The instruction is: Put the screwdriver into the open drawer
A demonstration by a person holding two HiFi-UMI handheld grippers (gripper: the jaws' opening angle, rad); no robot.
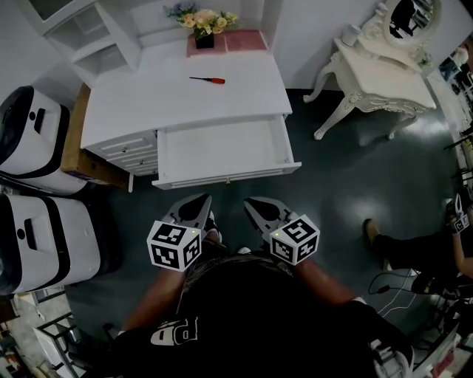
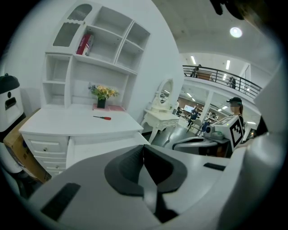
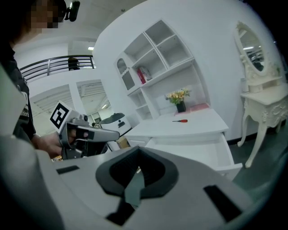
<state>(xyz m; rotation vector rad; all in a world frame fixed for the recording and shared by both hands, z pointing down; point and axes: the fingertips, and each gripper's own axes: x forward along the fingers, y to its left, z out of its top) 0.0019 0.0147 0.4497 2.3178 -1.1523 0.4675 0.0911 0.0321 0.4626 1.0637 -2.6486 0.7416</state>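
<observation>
Left gripper, right gripper: fingers clenched, empty, far from screwdriver; risk: w/o opening they shove it off table, missing drawer

Ahead of our left tongs and right tongs stands the white table; on it a screwdriver, farther off a flower pot on a pink mat.

I count one screwdriver, one white desk, one open drawer, one vase of flowers and one pink mat. There are two white machines, one dressing table, one mirror, and two grippers: left gripper, right gripper.
</observation>
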